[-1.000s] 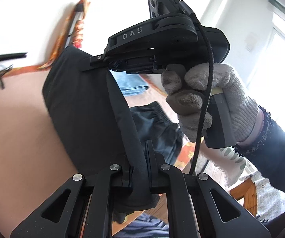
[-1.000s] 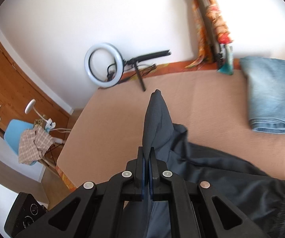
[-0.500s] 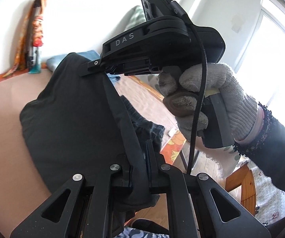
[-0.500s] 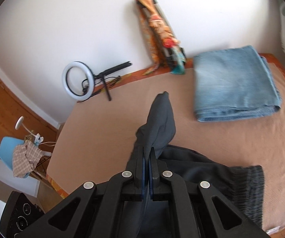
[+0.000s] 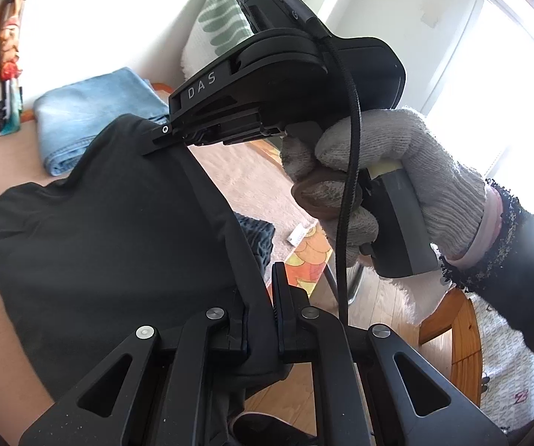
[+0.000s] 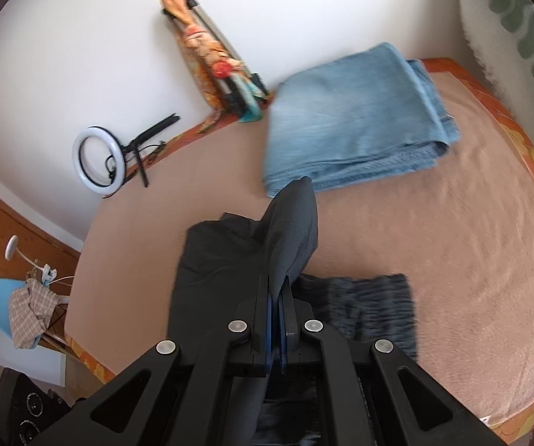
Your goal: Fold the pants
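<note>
Bed [image 6: 434, 267]: covered in a tan blanket with an orange patterned border showing at its edges; set against a white wall. Black pants [image 5: 111, 230]: spread partly over the bed, an upper layer lifted off it in a taut fold strung between the two grippers; the gathered elastic waistband [image 6: 371, 304] is seen lying flat on the blanket below the right gripper, near the bed's front edge. Folded blue jeans [image 6: 352, 126]: laid flat on the bed beyond the pants, toward the wall, apart from them. White pillow with green leaf print [image 5: 218, 26]: propped at the head of the bed. Right gripper [image 6: 277, 293]: black, held in a grey knitted glove [image 5: 397, 171] with a dark sleeve behind it; its fingers are clenched on a peak of the black cloth that stands up above them. Left gripper [image 5: 263, 290]: black; its fingers are all but closed, pinching a thick fold of the same cloth. Colourful folded item with metal legs [image 6: 211, 59]: leaned on the wall. Ring light [image 6: 97, 161]: on a small black stand by the wall. Blue chair [image 6: 3, 304]: draped with a checked cloth, on the wooden floor beside the bed.
</note>
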`<move>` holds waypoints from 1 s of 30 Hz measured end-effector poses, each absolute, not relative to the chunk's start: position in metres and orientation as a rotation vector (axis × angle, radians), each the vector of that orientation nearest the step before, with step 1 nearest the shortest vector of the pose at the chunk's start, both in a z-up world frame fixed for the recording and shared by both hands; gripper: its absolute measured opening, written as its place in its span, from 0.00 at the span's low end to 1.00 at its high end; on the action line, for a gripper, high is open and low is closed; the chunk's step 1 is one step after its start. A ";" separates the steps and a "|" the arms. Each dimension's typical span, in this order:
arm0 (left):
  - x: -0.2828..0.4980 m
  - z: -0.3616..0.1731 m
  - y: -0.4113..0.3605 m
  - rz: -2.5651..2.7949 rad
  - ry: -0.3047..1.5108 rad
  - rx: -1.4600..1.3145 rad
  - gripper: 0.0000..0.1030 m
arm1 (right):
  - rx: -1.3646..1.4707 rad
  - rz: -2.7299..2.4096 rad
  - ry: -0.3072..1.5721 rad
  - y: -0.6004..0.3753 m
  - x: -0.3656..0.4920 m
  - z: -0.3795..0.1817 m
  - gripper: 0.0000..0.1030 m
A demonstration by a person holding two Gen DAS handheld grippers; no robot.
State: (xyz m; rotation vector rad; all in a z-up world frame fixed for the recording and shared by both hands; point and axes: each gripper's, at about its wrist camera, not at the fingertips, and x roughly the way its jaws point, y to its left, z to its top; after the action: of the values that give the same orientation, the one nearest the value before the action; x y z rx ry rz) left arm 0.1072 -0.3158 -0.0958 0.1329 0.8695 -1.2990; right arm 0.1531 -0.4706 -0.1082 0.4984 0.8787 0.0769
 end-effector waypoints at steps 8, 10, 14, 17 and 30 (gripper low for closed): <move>0.098 -0.106 -0.337 -1.296 0.880 0.163 0.08 | 0.472 0.024 0.894 -0.489 0.151 -0.121 0.00; 0.097 -0.108 -0.340 -1.293 0.887 0.156 0.08 | 0.472 0.013 0.893 -0.495 0.150 -0.125 0.00; 0.091 -0.114 -0.345 -1.301 0.908 0.161 0.12 | 0.455 -0.009 0.900 -0.502 0.152 -0.133 0.00; 0.082 -0.115 -0.345 -1.318 0.910 0.195 0.22 | 0.450 -0.013 0.902 -0.506 0.152 -0.140 0.00; 0.078 -0.091 -0.276 -1.238 0.866 0.230 0.37 | 0.425 -0.052 0.861 -0.519 0.148 -0.148 0.01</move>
State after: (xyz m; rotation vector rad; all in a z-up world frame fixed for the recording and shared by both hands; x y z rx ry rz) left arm 0.0780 -0.2758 -0.0907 0.2301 0.8664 -1.2378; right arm 0.1483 -0.5190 -0.1479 0.4246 0.8611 -0.0517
